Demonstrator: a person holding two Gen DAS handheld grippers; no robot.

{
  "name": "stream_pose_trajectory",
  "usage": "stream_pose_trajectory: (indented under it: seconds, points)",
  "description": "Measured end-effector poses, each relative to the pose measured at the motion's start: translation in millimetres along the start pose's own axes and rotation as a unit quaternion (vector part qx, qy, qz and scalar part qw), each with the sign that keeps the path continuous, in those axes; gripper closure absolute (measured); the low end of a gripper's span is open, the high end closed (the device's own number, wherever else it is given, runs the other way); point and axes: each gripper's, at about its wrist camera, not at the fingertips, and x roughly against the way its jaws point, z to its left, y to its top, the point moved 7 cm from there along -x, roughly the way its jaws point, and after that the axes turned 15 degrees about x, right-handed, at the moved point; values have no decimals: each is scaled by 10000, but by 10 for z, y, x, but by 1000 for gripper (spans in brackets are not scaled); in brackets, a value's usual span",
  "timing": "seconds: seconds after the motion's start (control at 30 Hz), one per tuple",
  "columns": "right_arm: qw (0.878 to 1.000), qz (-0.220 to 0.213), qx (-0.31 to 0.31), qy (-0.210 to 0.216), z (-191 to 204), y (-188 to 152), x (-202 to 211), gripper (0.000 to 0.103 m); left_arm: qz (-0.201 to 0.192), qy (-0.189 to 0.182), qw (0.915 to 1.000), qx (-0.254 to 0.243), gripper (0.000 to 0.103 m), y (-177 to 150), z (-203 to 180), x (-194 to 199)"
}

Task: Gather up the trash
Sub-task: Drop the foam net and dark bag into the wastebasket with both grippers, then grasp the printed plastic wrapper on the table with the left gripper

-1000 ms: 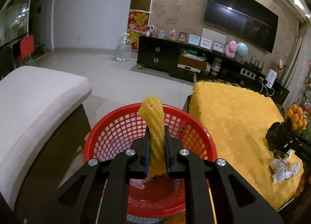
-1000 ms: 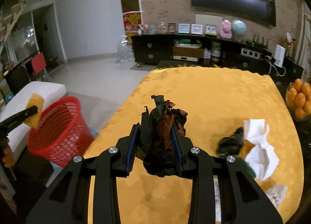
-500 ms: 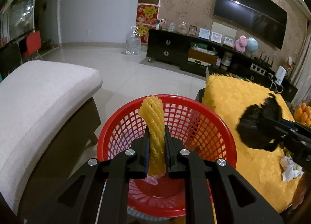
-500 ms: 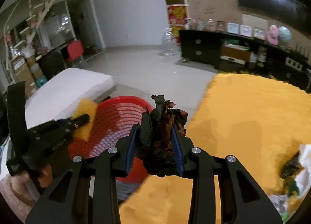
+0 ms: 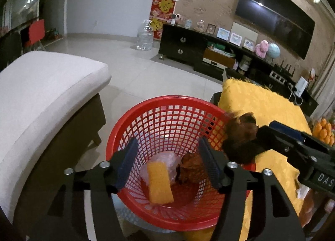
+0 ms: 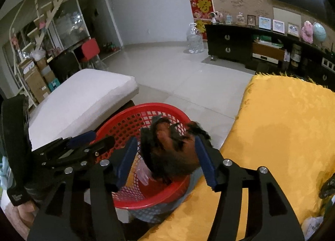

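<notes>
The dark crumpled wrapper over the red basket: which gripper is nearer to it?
Right. The right gripper has the dark crumpled wrapper between its opening jaws; the left gripper, also opening, is empty beside it above the red basket.

- Red laundry-style basket [image 5: 167, 102]: glossy plastic lattice.
- Yellow foam net [image 5: 159, 182]: matt, ribbed.
- Dark crumpled wrapper [image 6: 169, 153]: thin, creased film.
- Tablecloth [image 6: 289, 128]: yellow cloth, faint sheen, fringed edge.
- Sofa cushion [image 5: 41, 86]: pale matt fabric.
- Floor tiles [image 6: 184, 73]: polished, reflective.
</notes>
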Motion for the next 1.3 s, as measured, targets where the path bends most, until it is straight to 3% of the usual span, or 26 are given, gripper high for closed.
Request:
stream_pose_trajectory:
  seconds: [0.3, 0.6, 0.8, 1.0, 1.17, 1.3]
  points:
    - [9998, -120, 0, -140, -32, -55, 147, 41, -269, -75, 9995, 179, 30, 71, 24, 103]
    - [9973, -143, -23, -721, -337, -311, 492, 39, -527, -356, 9980, 14, 29, 52, -130, 232]
    - [9918, -4, -119, -1269, -748, -678, 784, 39, -506, -541, 9969, -265, 29, -57, -373, 246]
    - [9806, 140, -394, -1915, -1301, -1038, 1167, 38, -477, -630, 9947, -665, 29, -214, -636, 223]
    - [9635, 174, -643, -2594, -1754, -1344, 1539, 38, -377, -702, 9923, -944, 29, -365, -830, 167]
    - [9526, 214, -1081, -2837, -2018, -1689, 1709, 33, -206, -774, 9908, -1089, 29, -509, -945, 92]
